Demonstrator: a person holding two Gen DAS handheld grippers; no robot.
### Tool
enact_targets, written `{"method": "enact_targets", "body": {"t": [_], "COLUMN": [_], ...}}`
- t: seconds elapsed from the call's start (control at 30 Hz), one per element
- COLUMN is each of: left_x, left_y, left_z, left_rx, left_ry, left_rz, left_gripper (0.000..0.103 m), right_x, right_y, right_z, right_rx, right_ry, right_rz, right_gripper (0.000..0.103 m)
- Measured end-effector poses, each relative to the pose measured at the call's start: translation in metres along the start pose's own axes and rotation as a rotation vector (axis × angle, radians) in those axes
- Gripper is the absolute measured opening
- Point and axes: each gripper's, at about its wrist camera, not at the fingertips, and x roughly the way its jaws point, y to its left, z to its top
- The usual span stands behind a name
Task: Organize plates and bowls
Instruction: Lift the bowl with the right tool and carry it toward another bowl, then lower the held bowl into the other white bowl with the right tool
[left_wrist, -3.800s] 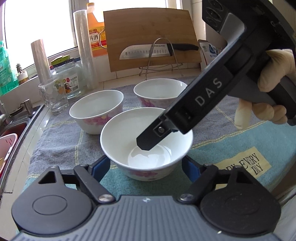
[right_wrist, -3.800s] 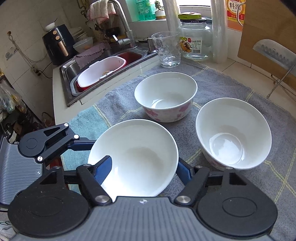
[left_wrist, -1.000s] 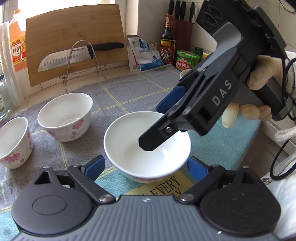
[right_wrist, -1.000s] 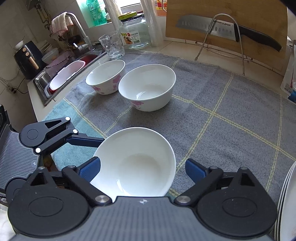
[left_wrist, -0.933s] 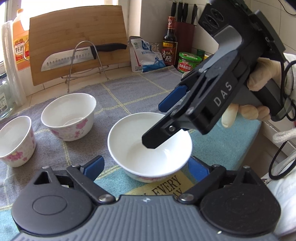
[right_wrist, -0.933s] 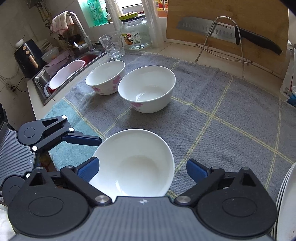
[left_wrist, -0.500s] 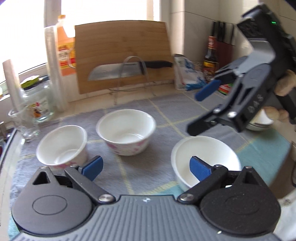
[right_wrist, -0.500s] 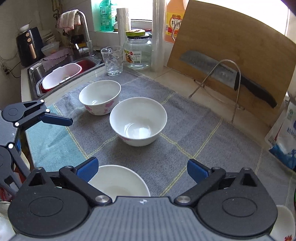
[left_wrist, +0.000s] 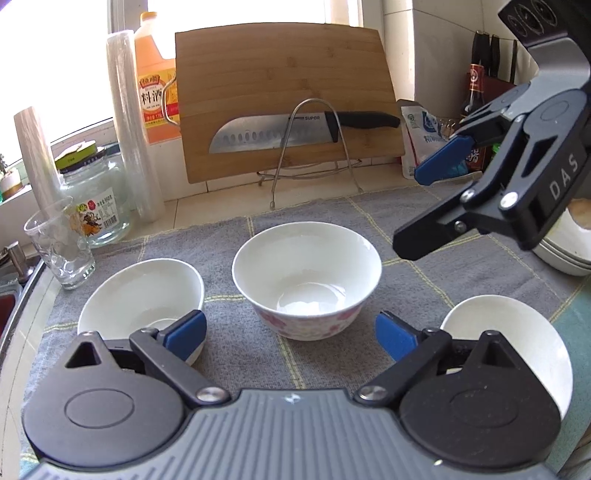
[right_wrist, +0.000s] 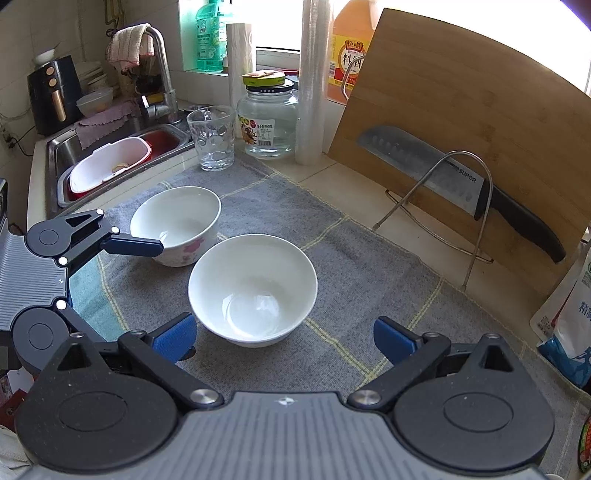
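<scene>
Both pairs of blue-padded fingers stand apart and empty: the left gripper frames a white porcelain bowl with pink flowers without touching it, and its jaws have just been closing a little on nothing; the right gripper hangs spread above the same bowl, seen from its own wrist at twelve o'clock. A second ago both sets of fingers flanked a plain-looking white bowl; it now sits released on the grey checked cloth at the left view's four o'clock, so that placement looks finished and the middle bowl is probably next. A second flowered bowl sits at nine o'clock, just beside it. A stack of white dishes shows at three o'clock, behind the right gripper. Both tools tilt downward over the counter, the right one crossing in from two o'clock, a gloved hand barely visible behind it
</scene>
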Motion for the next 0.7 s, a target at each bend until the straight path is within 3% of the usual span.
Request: {"method": "enact_targets", "body": {"t": [0.43, 0.7], "left_x": [0.024, 0.033], "left_y": [-0.005, -0.002], "left_z": [0.003, 0.004], "left_rx": [0.016, 0.009], "left_ry": [0.036, 0.049], "left_rz": [-0.039, -0.05], "left_gripper": [0.09, 0.086], "right_x": [0.037, 0.064], "right_y": [-0.005, -0.015], "right_z": [0.017, 0.026], "right_rx": [-0.017, -0.003], "right_ry": [0.019, 0.063], "right_rz": [0.103, 0.143], "right_gripper": [0.101, 0.083]}}
